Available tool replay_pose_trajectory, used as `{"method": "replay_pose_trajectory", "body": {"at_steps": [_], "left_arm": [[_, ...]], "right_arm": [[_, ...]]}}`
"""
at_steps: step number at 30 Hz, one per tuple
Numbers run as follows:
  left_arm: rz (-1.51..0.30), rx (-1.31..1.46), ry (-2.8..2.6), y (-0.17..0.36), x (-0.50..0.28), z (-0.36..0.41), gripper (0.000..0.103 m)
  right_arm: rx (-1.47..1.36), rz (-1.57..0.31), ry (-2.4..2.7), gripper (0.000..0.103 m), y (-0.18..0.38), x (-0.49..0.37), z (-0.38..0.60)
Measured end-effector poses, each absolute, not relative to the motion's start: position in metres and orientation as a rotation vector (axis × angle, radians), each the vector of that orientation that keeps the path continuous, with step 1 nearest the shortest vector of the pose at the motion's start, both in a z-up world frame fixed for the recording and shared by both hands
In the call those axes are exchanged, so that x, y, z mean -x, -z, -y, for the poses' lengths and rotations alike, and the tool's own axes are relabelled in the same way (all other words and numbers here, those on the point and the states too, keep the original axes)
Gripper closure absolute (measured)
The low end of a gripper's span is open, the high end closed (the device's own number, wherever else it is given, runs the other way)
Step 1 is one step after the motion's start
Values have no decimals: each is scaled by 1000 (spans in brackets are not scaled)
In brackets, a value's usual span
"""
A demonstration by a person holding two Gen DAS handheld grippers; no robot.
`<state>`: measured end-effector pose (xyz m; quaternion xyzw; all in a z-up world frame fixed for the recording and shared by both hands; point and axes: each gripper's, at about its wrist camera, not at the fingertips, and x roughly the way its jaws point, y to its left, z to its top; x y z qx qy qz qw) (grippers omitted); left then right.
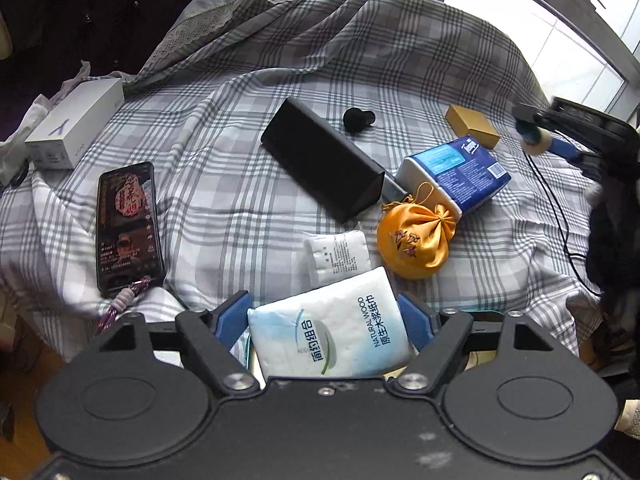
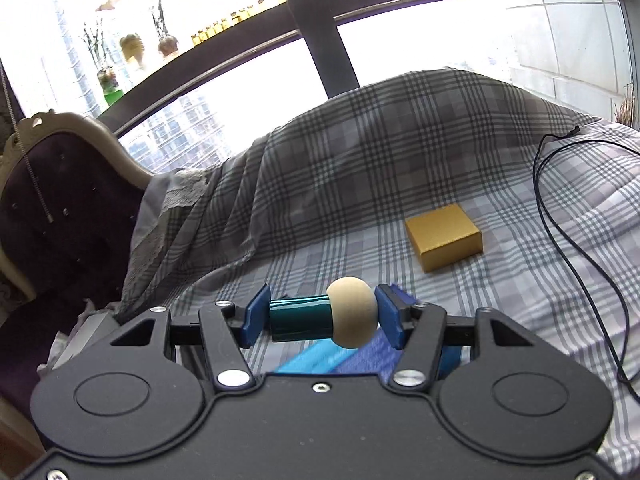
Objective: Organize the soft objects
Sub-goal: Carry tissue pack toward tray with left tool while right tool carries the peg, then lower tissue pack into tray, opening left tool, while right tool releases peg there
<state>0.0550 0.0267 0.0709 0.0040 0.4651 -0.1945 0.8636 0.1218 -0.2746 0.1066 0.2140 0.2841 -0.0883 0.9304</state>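
My left gripper [image 1: 326, 312] is shut on a white and pale blue tissue pack [image 1: 330, 330], held over the near edge of the plaid bed [image 1: 224, 200]. Just beyond lie a small white tissue packet [image 1: 338, 256], an orange satin pouch [image 1: 414, 242] and a blue tissue pack [image 1: 456, 172]. My right gripper [image 2: 320, 316] is shut on a teal bottle with a round wooden cap [image 2: 324, 318], held sideways above the bed [image 2: 360, 184]. The right gripper also shows in the left wrist view [image 1: 536, 136] at the far right.
A phone [image 1: 126, 228], a white box [image 1: 76, 124], a long black case [image 1: 320, 156], a small black object [image 1: 358, 120] and a gold box [image 1: 472, 126] [image 2: 444, 236] lie on the bed. A black cable [image 2: 560, 220] runs along the right side. A padded headboard [image 2: 60, 216] stands left.
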Motion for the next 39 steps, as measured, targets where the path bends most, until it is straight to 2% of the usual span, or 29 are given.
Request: {"method": "replay_pose_trajectory", "body": {"at_steps": [6, 12, 18, 24, 26, 28, 39], "left_arm": [[-965, -46, 332, -52, -37, -24, 26], [-1048, -48, 312, -30, -22, -25, 26], [-1087, -66, 276, -15, -19, -29, 26], [-1074, -62, 266, -17, -23, -28, 26], [-1066, -67, 265, -18, -23, -27, 22], [-1058, -70, 270, -20, -22, -26, 14], [-1090, -63, 272, -13, -26, -28, 12]], "right_arm": [[-465, -650, 179, 47, -97, -39, 261], [-320, -792, 255, 47, -84, 11, 232], [-297, -904, 100, 47, -78, 25, 205], [-262, -911, -17, 47, -81, 23, 181], [-256, -914, -36, 47, -82, 22, 177], [-255, -920, -50, 47, -83, 21, 175], [-199, -975, -90, 46, -84, 21, 168]]}}
